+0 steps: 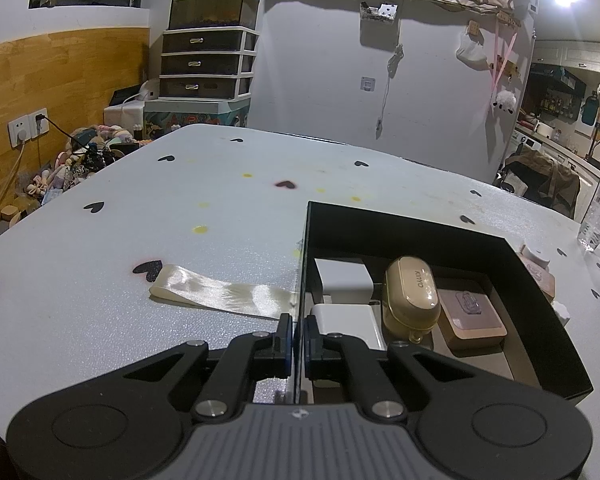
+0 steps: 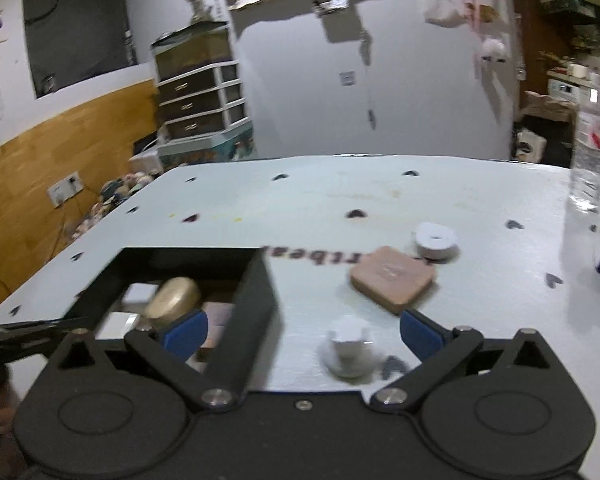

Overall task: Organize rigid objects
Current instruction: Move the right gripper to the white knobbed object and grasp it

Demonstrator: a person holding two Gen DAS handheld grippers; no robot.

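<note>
Left gripper [image 1: 298, 336], nearest the lens, was clamped on the left wall of the black box [image 1: 540, 276]; right gripper [image 2: 302, 330] stood released above the table [image 1: 180, 208], nothing between its pads. The box held two white blocks [image 1: 342, 280], a gold case [image 1: 410, 292] and a pink tile [image 1: 474, 316]. Outside lay a second pink tile [image 2: 392, 274], a white roll [image 2: 436, 240] and a white plug [image 2: 350, 346].

I'm working in a lived-in home, at a table in a cluttered room.

Past the heart-patterned table [image 1: 220, 200] I see a plastic drawer unit [image 1: 208, 64] with a glass tank [image 1: 214, 4] on top, soft toys [image 1: 80, 156] heaped below wood panelling [image 1: 60, 76], and a kitchen [image 1: 560, 112] through the doorway.
</note>
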